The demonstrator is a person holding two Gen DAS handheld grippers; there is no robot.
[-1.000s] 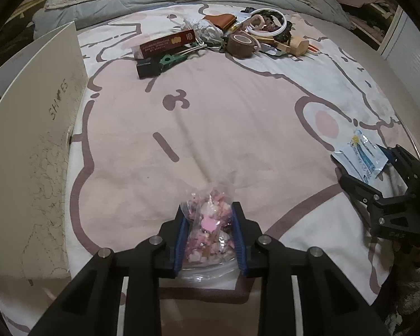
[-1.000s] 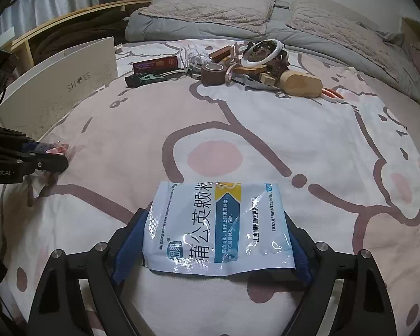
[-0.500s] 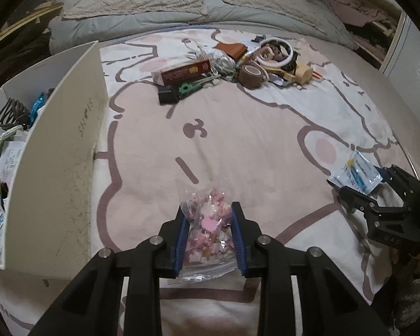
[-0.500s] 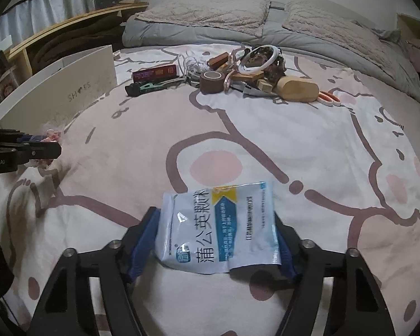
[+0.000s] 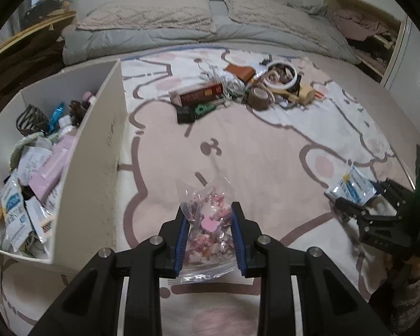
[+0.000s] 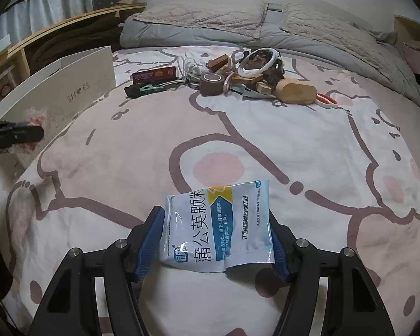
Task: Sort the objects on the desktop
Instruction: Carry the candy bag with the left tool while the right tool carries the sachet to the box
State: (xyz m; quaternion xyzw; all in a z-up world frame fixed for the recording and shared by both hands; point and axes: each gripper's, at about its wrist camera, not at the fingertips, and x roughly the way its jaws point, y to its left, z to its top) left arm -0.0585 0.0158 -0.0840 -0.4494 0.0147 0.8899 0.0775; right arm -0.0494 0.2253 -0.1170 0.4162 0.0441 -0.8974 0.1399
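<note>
My left gripper (image 5: 208,225) is shut on a clear bag of pink candies (image 5: 207,218) and holds it above the pink blanket, just right of a white shoe box (image 5: 98,168). The box holds several packets and tubes. My right gripper (image 6: 217,236) is shut on a blue and white medicine sachet (image 6: 219,228), lifted off the blanket. It also shows at the right of the left wrist view (image 5: 361,201). The left gripper shows at the left edge of the right wrist view (image 6: 14,137).
A pile of loose objects lies at the far side of the blanket: a brown tape roll (image 5: 260,98), a dark red box (image 5: 201,95), a white ring (image 6: 259,60), a wooden block (image 6: 295,91), orange scissors (image 6: 326,100). Grey bedding (image 5: 182,28) lies behind.
Both grippers have risen with their loads. The left one has lifted higher, so the inside of the shoe box has come into view. The right one has closed tighter on the sachet.
</note>
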